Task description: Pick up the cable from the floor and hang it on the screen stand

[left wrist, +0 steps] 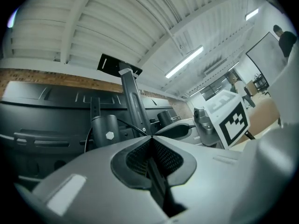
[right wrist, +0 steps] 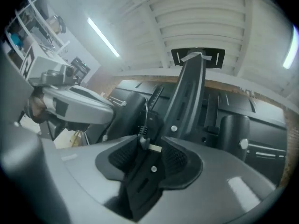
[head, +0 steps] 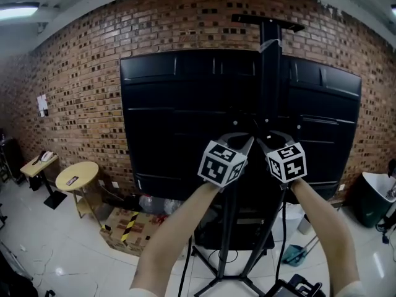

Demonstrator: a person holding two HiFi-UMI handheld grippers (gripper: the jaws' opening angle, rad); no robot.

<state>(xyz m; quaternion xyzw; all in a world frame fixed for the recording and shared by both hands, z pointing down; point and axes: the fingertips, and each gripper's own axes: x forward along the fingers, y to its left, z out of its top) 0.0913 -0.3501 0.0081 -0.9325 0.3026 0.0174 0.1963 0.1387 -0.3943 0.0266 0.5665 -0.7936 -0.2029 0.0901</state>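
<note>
Both grippers are raised behind the black screen [head: 179, 116], close to its stand pole [head: 270, 85]. My left gripper [head: 246, 142] is shut on a thin black cable [left wrist: 128, 125], which leaves its tips [left wrist: 149, 138] toward the pole [left wrist: 133, 101]. Right beside it, my right gripper [head: 266, 142] is shut on the cable's black plug [right wrist: 147, 171], which carries a small white tag. The plug's cord runs up from the jaw tips [right wrist: 150, 146] against the pole [right wrist: 189, 92]. The rest of the cable is hidden by the grippers and arms.
A flat plate [head: 267, 20] tops the pole; tripod legs [head: 229, 277] spread on the floor below. A brick wall stands behind. On the floor are a round yellow table [head: 77, 176], a taped cardboard box [head: 127, 224] and a grey bin [head: 374, 197].
</note>
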